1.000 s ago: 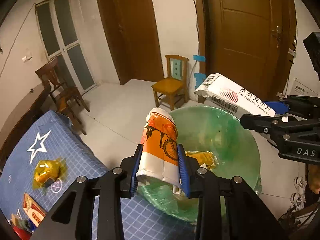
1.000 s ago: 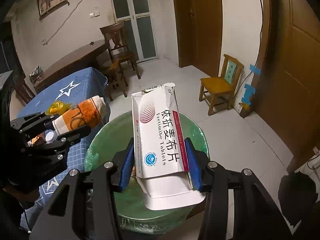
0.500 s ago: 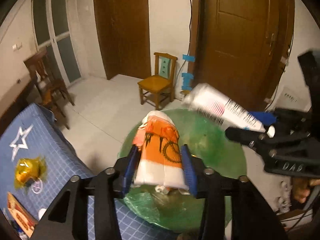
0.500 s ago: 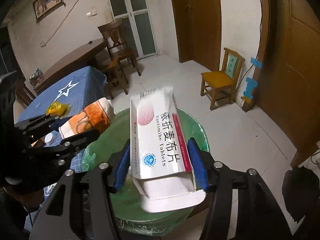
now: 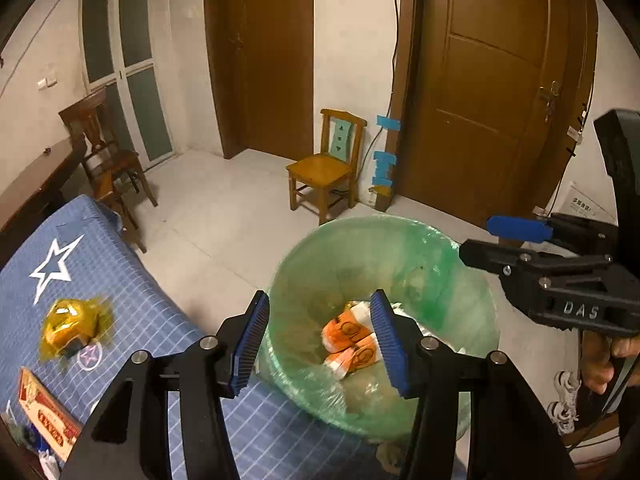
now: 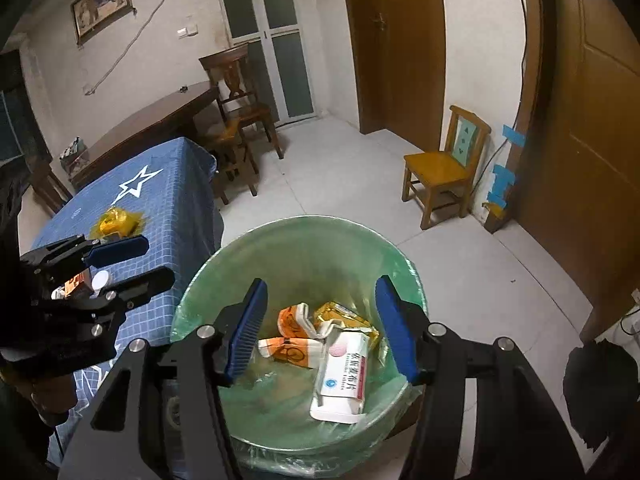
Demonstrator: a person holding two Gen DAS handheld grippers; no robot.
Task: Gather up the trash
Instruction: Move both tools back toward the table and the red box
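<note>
At the lower centre of both wrist views stands the green-lined trash bin (image 6: 304, 240), positioned against the edge of the blue checked tablecloth (image 5: 132, 300).

My left gripper (image 5: 322, 344) is held above the bin's near rim. Its blue pads are parted, and nothing is between them. The orange-and-white packet (image 5: 348, 334) lies on the bin floor, seen through the gap between the fingers.

My right gripper (image 6: 320, 330) is also held over the bin mouth. Its pads stand apart with nothing clamped. Directly below, in the lower centre of the right wrist view, the white tablet box (image 6: 342, 376) lies inside the bin, flap end toward the near wall. It rests beside the orange-and-white packet (image 6: 292, 344) and a yellow foil wrapper (image 6: 346, 316).

Items on the tablecloth:
- A crumpled yellow wrapper (image 5: 70, 326), at the left of the left wrist view, below the white star print (image 5: 56, 270).
- A red-and-cream flat box (image 5: 48, 416), at the lower left corner of that view.

In the background, a small wooden chair (image 5: 326, 168) stands on the tiled floor near a brown door (image 5: 492, 92). A dark wooden chair (image 6: 240, 100) is at the upper centre of the right wrist view.
</note>
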